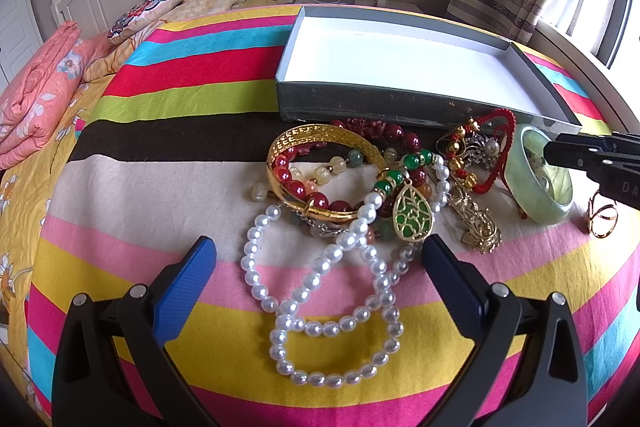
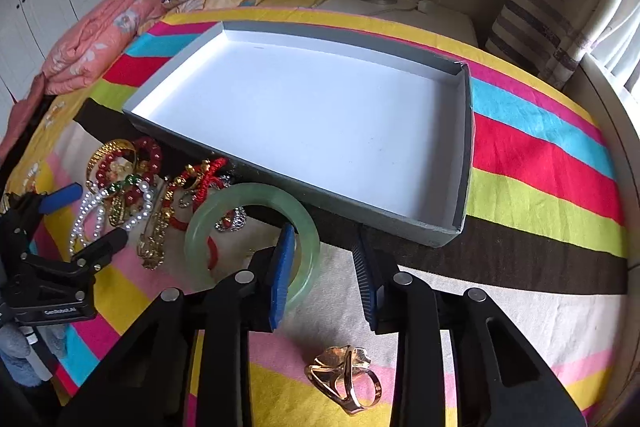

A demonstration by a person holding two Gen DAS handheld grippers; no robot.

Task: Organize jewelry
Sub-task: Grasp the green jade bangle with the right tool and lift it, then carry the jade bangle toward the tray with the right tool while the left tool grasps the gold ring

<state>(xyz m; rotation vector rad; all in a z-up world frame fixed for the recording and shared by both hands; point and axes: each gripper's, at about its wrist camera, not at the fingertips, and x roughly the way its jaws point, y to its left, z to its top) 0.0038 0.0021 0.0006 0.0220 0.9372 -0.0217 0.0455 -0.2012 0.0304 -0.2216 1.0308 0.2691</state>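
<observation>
- Just now the right gripper [image 2: 324,239] tilts down over the striped bedspread [image 2: 540,155], its jaws partly closed and straddling the near rim of the pale green jade bangle [image 2: 248,195].
- Its left blue pad sits inside the ring, close against the rim; a clear gap separates the rim from the right pad, so the bangle is not clamped.
- The bangle rests on the bedspread, mostly to the left of these jaws and just ahead of them.
- Beyond the jaws lies the open grey box [image 2: 468,147] with a white floor.
- Under the gripper, nearer than the pads, lies a gold ring [image 2: 344,383].
- The left gripper [image 1: 320,247] holds its jaws wide, with nothing gripped.
- Between and just ahead of these jaws lies a looped pearl strand [image 1: 332,329].
- Further ahead sit a green pendant [image 1: 412,217], a gold bangle [image 1: 316,131] and dark red beads [image 1: 296,187] in a tangle.
</observation>
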